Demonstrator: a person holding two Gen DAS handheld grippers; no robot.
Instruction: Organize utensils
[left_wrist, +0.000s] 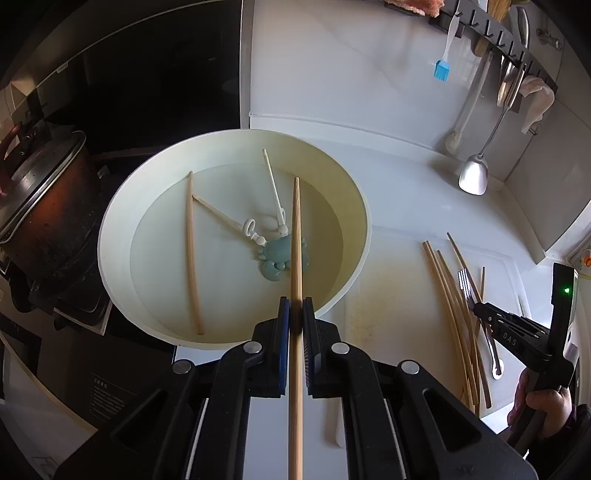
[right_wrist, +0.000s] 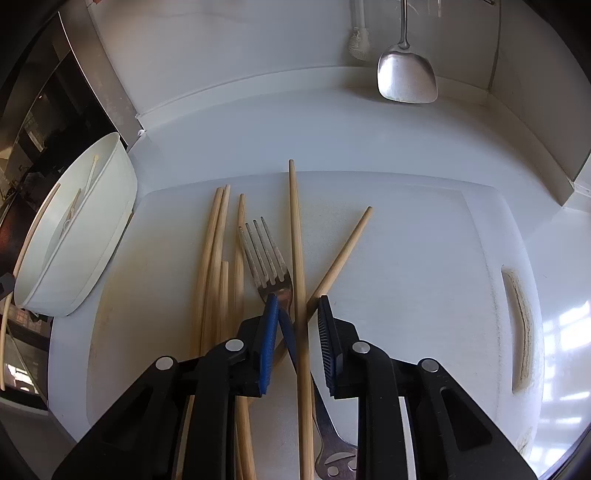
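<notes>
Pot: a dark lidded pot (left_wrist: 44, 206) stands at the far left, apart from the work.
Basin: the white basin (left_wrist: 114, 236) sits just left of the cutting board (right_wrist: 406, 258); inside lie a loose chopstick (left_wrist: 194, 254) and a pair of training chopsticks (left_wrist: 275, 236) with a teal crab-shaped joint.
Left gripper: the left gripper (left_wrist: 296, 306) is clamped on a single bamboo chopstick (left_wrist: 296, 229), its tip reaching out over the basin, long axis straight ahead along the fingers.
Pile: the remaining chopsticks (right_wrist: 218, 258) and a metal fork (right_wrist: 267, 254) lie on the board, right of the basin, running near to far.
Right gripper: the right gripper (right_wrist: 297, 317) hovers over the pile with jaws apart, straddling one long chopstick (right_wrist: 295, 229) that runs between the fingers.
Deciding relation: that chopstick lies directly ahead, parallel to the fingers; the right hand is clearly nearer.
Wall: a steel spatula (right_wrist: 406, 77) hangs far right.
</notes>
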